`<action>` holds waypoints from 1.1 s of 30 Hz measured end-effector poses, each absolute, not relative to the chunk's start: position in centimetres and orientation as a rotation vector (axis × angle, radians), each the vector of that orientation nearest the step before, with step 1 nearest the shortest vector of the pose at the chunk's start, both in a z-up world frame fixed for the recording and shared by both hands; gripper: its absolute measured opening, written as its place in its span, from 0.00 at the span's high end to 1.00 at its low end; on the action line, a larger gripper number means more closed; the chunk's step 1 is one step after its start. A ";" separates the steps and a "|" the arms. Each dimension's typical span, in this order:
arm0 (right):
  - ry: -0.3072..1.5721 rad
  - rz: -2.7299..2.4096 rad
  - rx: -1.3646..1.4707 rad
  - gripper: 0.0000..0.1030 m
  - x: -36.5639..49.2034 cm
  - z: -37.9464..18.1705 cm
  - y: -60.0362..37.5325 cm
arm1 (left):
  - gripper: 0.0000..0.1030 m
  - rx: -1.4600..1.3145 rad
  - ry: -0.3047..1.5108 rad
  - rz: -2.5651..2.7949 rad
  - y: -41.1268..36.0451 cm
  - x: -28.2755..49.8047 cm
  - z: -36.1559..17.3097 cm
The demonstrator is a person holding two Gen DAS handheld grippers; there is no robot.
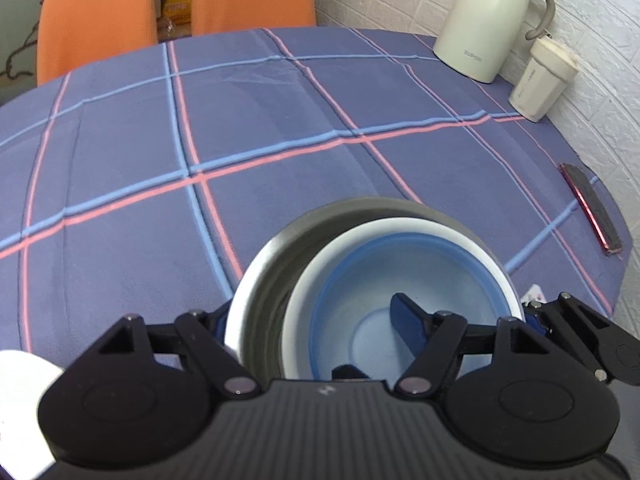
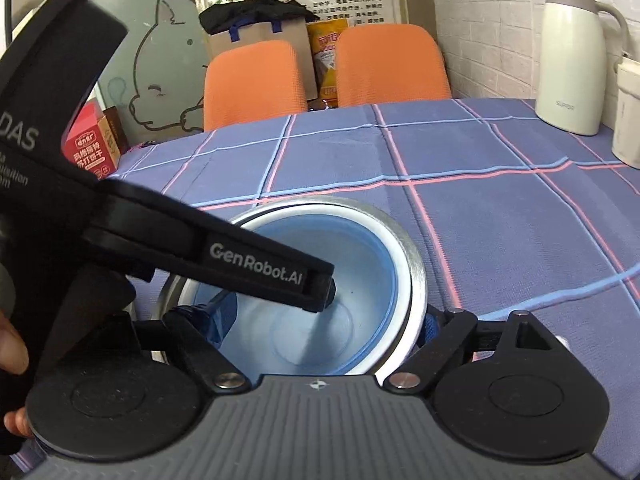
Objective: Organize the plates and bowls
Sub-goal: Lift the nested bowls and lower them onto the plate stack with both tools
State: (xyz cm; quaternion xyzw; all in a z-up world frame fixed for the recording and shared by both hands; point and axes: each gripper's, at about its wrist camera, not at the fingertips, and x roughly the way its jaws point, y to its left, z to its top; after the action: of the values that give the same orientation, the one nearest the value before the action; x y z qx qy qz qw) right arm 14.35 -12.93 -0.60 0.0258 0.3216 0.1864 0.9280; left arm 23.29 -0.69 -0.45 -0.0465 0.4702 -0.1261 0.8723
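From the left wrist: looking down over the left gripper (image 1: pixel 312 312) onto a counter (image 1: pixel 280 128) under a blue cloth checked with pink and pale blue lines. Close in front, on that cloth, a steel bowl (image 1: pixel 260 280) with a white-rimmed blue bowl (image 1: pixel 400 248) nested inside, pushed toward its right wall. Jaws spread wide across the left side of the stack: one finger outside the steel wall and mostly hidden behind it, the other down in the blue bowl, clear of its wall. Gripping nothing. At the far right corner, a cream jug (image 1: pixel 480 20) with a pale lidded cup (image 1: pixel 540 80) just beside it, both against a white brick wall. Nearer along the right edge, a flat red-edged phone (image 1: pixel 592 208). Beyond the far edge, two orange chairs (image 1: pixel 96 16). At the lower left, something white and blurred, not identifiable.

From the right wrist: the same nested bowls directly below the right gripper (image 2: pixel 324 320). Jaws wide here too, one blue pad inside near the left wall, the other outside the steel wall on the right; contact with either wall impossible to tell. Reaching in from the left, the left tool, its fingertip down in the blue bowl's middle. At the left edge, fingers of a hand (image 2: pixel 12 352). Behind the counter, a red box (image 2: pixel 90 152).
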 end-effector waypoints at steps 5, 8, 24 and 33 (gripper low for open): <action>0.593 0.363 0.005 0.26 13.2 1.5 -12.7 | 0.29 -0.116 0.930 -0.285 -0.6 22.2 1.7; 0.578 0.380 -0.007 0.26 12.8 2.1 -12.1 | 0.29 -0.101 0.885 -0.256 -0.1 21.4 3.1; 0.596 0.697 -0.033 0.24 9.8 2.9 -3.0 | 0.28 -0.166 0.848 0.044 11.4 12.5 4.4; 0.674 0.789 -0.089 0.23 7.7 1.3 1.3 | 0.28 -0.237 0.858 0.105 15.9 9.4 2.2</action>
State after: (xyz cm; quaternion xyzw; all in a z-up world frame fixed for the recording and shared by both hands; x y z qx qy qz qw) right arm 7.67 1.26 1.32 -0.0425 0.3218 0.3769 0.8675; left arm 9.42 15.85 2.24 -0.1146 0.4149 0.0509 0.9012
